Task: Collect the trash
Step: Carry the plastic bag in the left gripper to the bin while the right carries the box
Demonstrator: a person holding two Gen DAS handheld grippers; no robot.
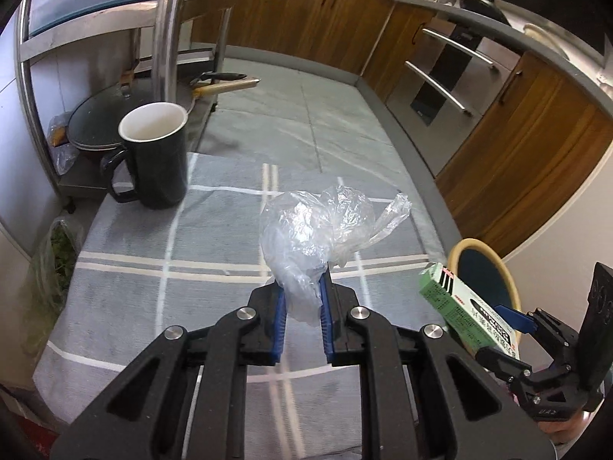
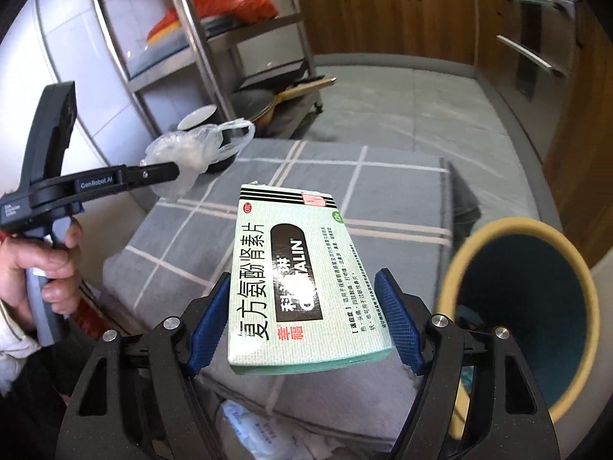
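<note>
My left gripper (image 1: 302, 287) is shut on a crumpled clear plastic bag (image 1: 322, 226), held above a grey checked cloth (image 1: 153, 268). From the right wrist view the same bag (image 2: 191, 149) hangs at the tip of the left gripper (image 2: 168, 172), which a hand (image 2: 46, 264) holds. My right gripper (image 2: 302, 306) is shut on a pale green medicine box (image 2: 299, 280), its blue pads (image 2: 398, 326) pressing both long sides. The box (image 1: 459, 306) also shows at the right in the left wrist view. A round bin (image 2: 525, 306) with a tan rim and dark blue inside stands just right of the box.
A dark mug (image 1: 157, 157) with a white inside stands at the cloth's far left corner. A steel rack (image 1: 168, 30) with pans and a lid (image 1: 103, 119) rises behind it. Wooden cabinets (image 1: 536, 145) line the right side beyond a grey floor (image 1: 306, 115).
</note>
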